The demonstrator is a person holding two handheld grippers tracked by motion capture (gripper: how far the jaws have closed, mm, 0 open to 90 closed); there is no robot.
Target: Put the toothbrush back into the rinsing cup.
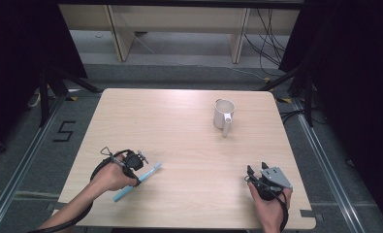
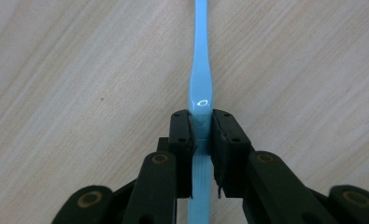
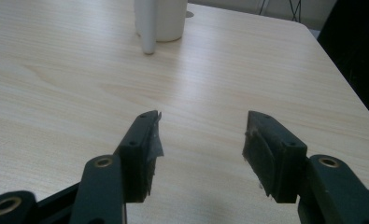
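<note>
Clearly, the left gripper (image 1: 139, 171) has its jaws clenched on the light blue toothbrush (image 1: 136, 182), which lies low over the near left part of the wooden table (image 1: 179, 145). In the left gripper view the two black pads press the toothbrush (image 2: 201, 100) from both sides, near the place where the ribbed handle becomes the smooth thin neck. Its long axis runs straight away from the jaws in that view, so the grip is across the handle and the free end points forward. In the high view the same axis lies diagonally, from the near left toward the middle of the table. The white mug (image 1: 223, 114) stands upright on the far right part of the table, well apart from the toothbrush, with its handle turned toward the person. I judge that a move toward the mug would mean carrying the toothbrush across the table to the far right. The right gripper (image 1: 258, 171) rests at the near right edge, nearer to the mug, and its jaws are released with nothing between them; in the right gripper view the mug (image 3: 161, 21) stands ahead of them. The table top is pale wood grain. Around it there is grey floor, black curtains at both sides, and cables near light furniture behind.
</note>
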